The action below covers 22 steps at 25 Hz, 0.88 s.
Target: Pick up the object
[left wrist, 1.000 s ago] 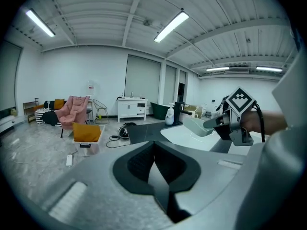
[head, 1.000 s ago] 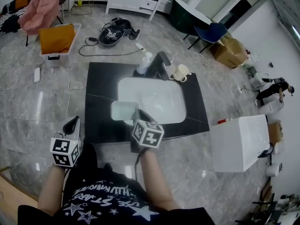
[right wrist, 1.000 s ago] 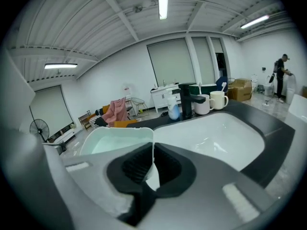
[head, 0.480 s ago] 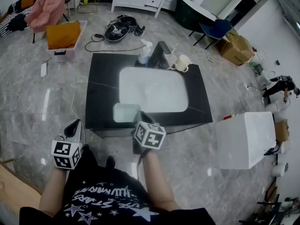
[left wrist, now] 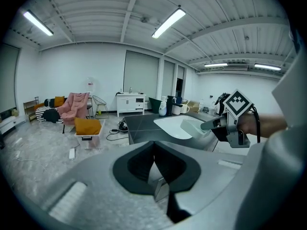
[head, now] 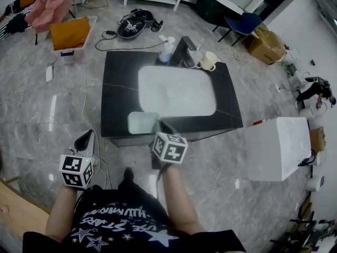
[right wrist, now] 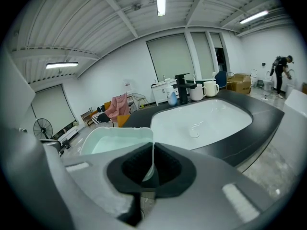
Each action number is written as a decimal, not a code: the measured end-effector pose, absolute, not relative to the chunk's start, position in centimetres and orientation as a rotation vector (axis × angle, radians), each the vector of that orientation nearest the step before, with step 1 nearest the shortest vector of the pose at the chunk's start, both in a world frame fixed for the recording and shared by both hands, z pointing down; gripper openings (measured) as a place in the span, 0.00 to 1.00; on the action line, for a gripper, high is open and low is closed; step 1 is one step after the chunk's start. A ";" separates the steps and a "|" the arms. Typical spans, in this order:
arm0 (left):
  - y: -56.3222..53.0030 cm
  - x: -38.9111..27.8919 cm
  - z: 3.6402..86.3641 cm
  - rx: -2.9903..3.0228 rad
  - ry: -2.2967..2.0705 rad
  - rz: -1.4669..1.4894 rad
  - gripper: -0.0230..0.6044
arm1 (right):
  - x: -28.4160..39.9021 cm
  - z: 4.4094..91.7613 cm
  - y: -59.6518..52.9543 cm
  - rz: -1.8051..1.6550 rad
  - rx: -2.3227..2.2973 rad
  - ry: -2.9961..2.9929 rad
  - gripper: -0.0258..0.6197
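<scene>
Your right gripper [right wrist: 152, 153] has its jaws pressed nearly together, pinching the near wall of the tub [right wrist: 112, 139]. The wall stands edge-on between the pads. The tub is pale green, square and open-topped. In the head view it sits at the near edge of the black counter [head: 118, 88], just in front of the white sink [head: 176, 91]. You cannot tell whether it rests on the counter or hangs clear.

Your left gripper [left wrist: 153, 163] has its jaws pressed together on nothing. It is held low at your left, over the floor and well apart from the counter.

At the counter's far edge stand a black faucet [head: 184, 51], a pale bottle [head: 166, 50] and a cream mug [head: 209, 61].

Writing: white lettering and stars on your black shirt [head: 124, 220], too warped to read. The gripper cubes carry square black-and-white markers only.
</scene>
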<state>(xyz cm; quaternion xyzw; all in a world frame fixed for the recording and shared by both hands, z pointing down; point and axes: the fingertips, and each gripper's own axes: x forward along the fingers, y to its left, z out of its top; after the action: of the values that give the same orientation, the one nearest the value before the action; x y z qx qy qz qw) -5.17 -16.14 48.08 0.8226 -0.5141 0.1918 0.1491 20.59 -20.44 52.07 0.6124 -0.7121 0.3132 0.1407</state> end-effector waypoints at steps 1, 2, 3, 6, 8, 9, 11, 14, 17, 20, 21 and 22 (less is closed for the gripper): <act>-15.8 -5.5 48.0 2.373 -1.470 0.551 0.05 | 20.1 52.0 -20.1 0.904 1.772 -2.052 0.05; -15.4 -6.0 47.9 2.379 -1.462 0.552 0.05 | 19.4 51.9 -19.7 0.906 1.775 -2.047 0.05; -15.0 -6.6 47.9 2.383 -1.456 0.550 0.05 | 18.7 51.8 -19.2 0.909 1.777 -2.042 0.05; -13.9 -8.9 47.8 2.373 -1.455 0.530 0.05 | 16.4 51.6 -17.7 0.902 1.773 -2.040 0.05; -13.1 -10.4 47.8 2.366 -1.459 0.515 0.05 | 15.0 51.3 -16.7 0.889 1.768 -2.039 0.05; -12.7 -11.0 47.7 2.367 -1.458 0.509 0.05 | 14.5 51.2 -16.2 0.883 1.770 -2.037 0.05; -11.7 -12.1 47.6 2.376 -1.453 0.500 0.05 | 13.5 50.9 -15.1 0.876 1.780 -2.028 0.05; -10.3 -13.8 47.2 2.387 -1.445 0.478 0.05 | 11.9 50.3 -13.4 0.858 1.790 -2.019 0.05; -8.7 -15.2 47.0 2.397 -1.437 0.450 0.05 | 10.6 49.5 -11.6 0.830 1.802 -2.008 0.05; -6.6 -16.8 47.0 2.411 -1.421 0.433 0.05 | 9.0 49.1 -9.5 0.816 1.821 -1.999 0.05; -5.8 -17.3 47.0 2.415 -1.415 0.430 0.05 | 8.4 49.1 -8.6 0.813 1.824 -1.998 0.05; -5.0 -17.9 47.1 2.419 -1.409 0.427 0.05 | 7.8 49.1 -7.8 0.810 1.827 -1.996 0.05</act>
<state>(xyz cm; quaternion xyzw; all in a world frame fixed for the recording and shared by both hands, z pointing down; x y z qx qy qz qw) -17.92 -5.03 47.08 0.8440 -0.4917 0.1490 0.1540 7.76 -7.79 49.06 0.6387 -0.6979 0.2831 0.1578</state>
